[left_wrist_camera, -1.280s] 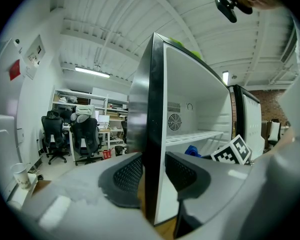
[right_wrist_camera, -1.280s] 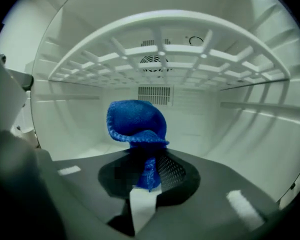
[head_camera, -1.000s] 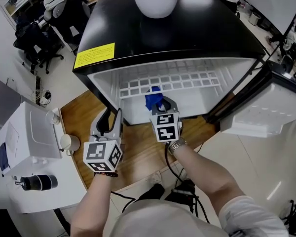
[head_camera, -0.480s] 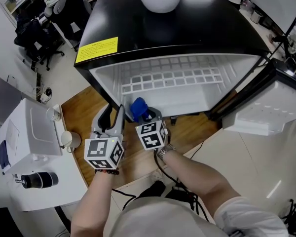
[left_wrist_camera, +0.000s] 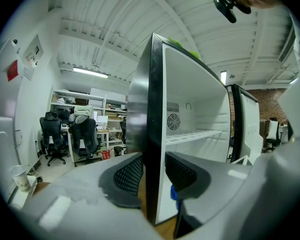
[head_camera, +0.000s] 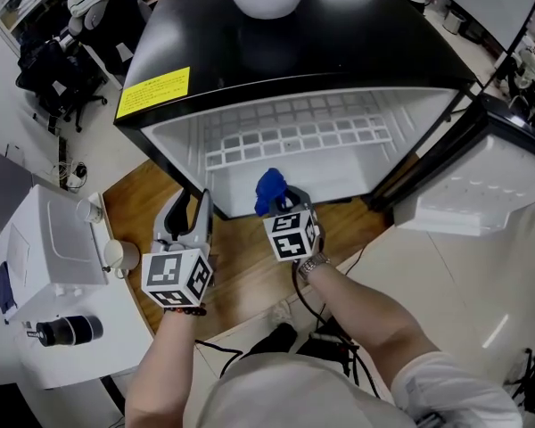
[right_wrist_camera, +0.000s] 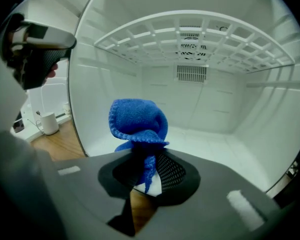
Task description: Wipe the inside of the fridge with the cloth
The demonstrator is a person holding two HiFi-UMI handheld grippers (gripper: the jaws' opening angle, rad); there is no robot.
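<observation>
We hold the blue cloth (right_wrist_camera: 138,124) in our right hand-held gripper (right_wrist_camera: 149,173), whose jaws are clamped on the cloth's lower end so that the rest bunches upward in a rounded fold above them. From the head view the cloth (head_camera: 269,188) sits at the front lower edge of the fridge opening, just ahead of the right hand-held gripper (head_camera: 281,201). We cannot tell whether it touches the white inner floor. The small black fridge (head_camera: 294,61) stands on a wooden floor (head_camera: 250,270) with its door (head_camera: 481,194) swung wide to our right. Inside, a white wire shelf (right_wrist_camera: 190,34) spans the upper part, and a vent grille (right_wrist_camera: 192,74) shows on the back wall below it. The compartment beneath the shelf is white and bare. Our left hand-held gripper (head_camera: 194,207) hangs at the fridge's front left corner with its jaws apart and nothing pressed between the pads. In its own view the black front edge of the fridge's left wall lines up with the gap of the left hand-held gripper (left_wrist_camera: 154,176), though we cannot say whether it touches either jaw. A yellow label (head_camera: 153,93) lies on the fridge top near that corner. To our left, a white table (head_camera: 116,328) carries a white cup (head_camera: 114,255) and a dark cylindrical flask (head_camera: 67,331).
</observation>
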